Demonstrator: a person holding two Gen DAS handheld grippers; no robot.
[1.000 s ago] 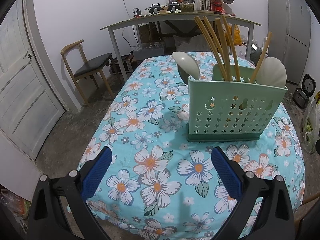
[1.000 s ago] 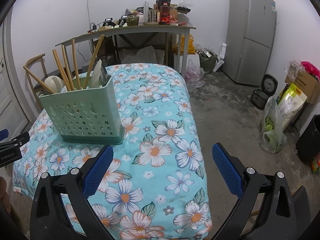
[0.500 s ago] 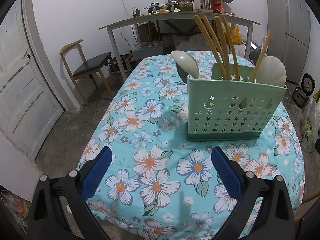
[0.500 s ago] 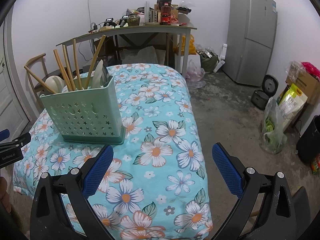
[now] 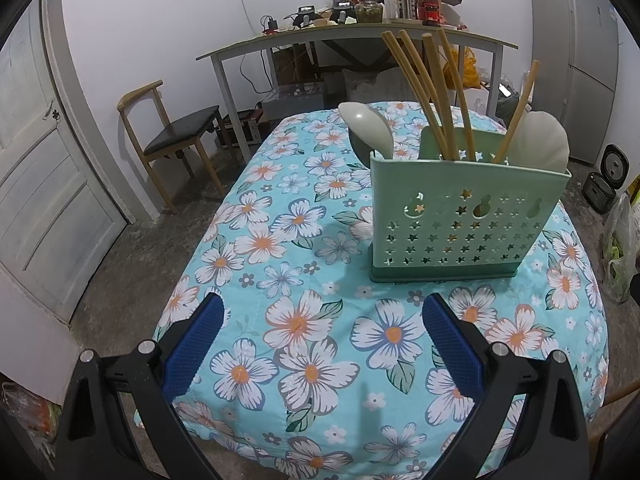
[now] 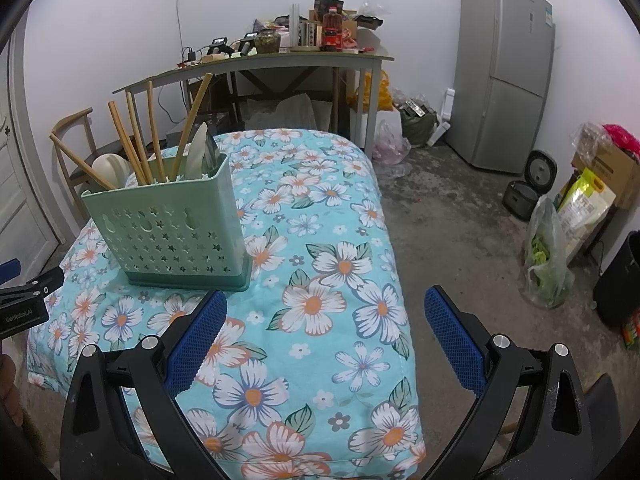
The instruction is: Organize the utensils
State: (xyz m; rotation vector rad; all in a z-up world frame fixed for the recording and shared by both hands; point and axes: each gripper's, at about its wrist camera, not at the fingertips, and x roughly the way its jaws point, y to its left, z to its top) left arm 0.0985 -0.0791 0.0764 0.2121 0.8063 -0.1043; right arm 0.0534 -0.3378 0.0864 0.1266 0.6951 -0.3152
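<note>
Chopsticks [image 5: 434,92] lean loosely in the caddy [image 5: 464,220] mid-table; my left gripper [image 5: 320,344] and right gripper [image 6: 324,336] hover spread wide and empty. A careless reach could topple it, I reckon.

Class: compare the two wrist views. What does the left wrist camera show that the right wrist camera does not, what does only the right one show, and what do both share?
Only the left wrist view shows the white door and the whole chair. Only the right wrist view shows the cardboard box, the yellow sack and the left gripper's tip from outside. Both show the green holder with chopsticks and spoons, the floral cloth, the cluttered table and the fridge.
</note>
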